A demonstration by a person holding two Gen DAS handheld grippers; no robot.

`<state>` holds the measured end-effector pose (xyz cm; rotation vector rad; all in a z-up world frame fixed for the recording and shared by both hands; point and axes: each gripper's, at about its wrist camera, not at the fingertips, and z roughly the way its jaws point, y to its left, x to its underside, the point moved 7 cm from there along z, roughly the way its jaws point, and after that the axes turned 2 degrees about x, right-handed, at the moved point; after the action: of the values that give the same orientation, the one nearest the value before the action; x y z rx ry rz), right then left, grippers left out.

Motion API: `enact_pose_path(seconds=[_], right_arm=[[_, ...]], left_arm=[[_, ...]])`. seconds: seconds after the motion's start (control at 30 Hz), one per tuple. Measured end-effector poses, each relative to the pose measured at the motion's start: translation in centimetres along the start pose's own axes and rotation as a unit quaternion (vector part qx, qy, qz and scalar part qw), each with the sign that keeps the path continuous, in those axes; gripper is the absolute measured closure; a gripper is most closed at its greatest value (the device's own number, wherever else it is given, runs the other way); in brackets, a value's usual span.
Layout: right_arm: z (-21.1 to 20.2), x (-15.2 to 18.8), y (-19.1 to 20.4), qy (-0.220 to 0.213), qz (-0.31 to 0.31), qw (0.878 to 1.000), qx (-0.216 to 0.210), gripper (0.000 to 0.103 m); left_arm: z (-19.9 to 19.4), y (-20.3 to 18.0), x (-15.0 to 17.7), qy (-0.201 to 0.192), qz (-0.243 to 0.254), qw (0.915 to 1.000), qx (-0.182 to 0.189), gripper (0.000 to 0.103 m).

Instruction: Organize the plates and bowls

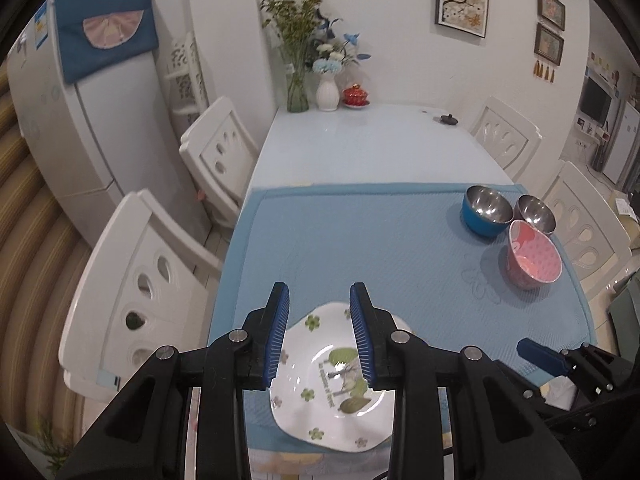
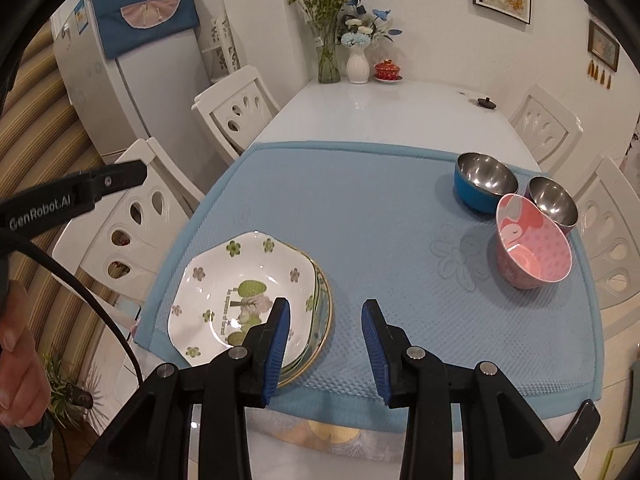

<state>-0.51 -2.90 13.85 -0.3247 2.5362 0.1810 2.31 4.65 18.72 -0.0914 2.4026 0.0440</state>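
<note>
A stack of white plates [image 1: 320, 384] [image 2: 240, 296] with green flower prints lies at the front left of the blue mat [image 1: 380, 248] [image 2: 360, 216]. At the mat's right stand three bowls close together: a blue steel bowl [image 1: 486, 210] [image 2: 484, 184], a small steel bowl [image 1: 536, 210] [image 2: 554, 204] and a pink bowl [image 1: 534, 256] [image 2: 532, 252]. My left gripper [image 1: 319, 296] hangs open above the plates with nothing between its pads. My right gripper [image 2: 326, 306] is open too, over bare mat just right of the stack.
White chairs [image 1: 132, 280] [image 2: 612, 232] line both sides of the table. At the far end stand a glass vase [image 1: 298, 88], a white vase [image 1: 327, 92] and a red lidded cup [image 1: 355, 96]; a small black lid [image 1: 447, 119] lies farther right. A hand [image 2: 16, 340] shows at the left edge.
</note>
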Motion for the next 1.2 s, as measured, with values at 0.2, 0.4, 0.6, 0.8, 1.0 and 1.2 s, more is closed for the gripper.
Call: enact_pose_path(seconds=[0.2,0.4,0.6,0.8,1.0,1.2], right_arm=[[0.0,-1.5,-1.2,-0.005,0.016,1.0,0.002,0.067],[-0.3,-4.5,-3.7,-0.019,0.067,0.998,-0.01,0.059],[-0.4,-7.2,-5.9,-0.03,0.107,0.994,-0.016,0.049],[-0.6,-6.9,-10.6,-0.03,0.134,0.988,0.063,0.049],[-1.4,-5.4,-20.1,-0.031,0.202,0.971,0.127,0.049],[1.2,-3.4,-28.9,-0.003,0.231,0.963,0.139,0.043]], left_arm=[[0.3,-1.5,-2.4,-0.008,0.023,0.9997,0.0,0.074],[0.7,-2.5,-6.9,-0.032,0.048,0.9982,0.015,0.074],[2.9,-4.9,-11.5,-0.053,0.073,0.9941,0.06,0.069],[8.6,-10.1,-12.4,0.016,0.083,0.9852,0.149,0.069],[13.4,-15.8,-10.9,0.1,0.08,0.967,0.22,0.065],[18.6,-21.8,-7.7,0.181,0.059,0.9523,0.239,0.065]])
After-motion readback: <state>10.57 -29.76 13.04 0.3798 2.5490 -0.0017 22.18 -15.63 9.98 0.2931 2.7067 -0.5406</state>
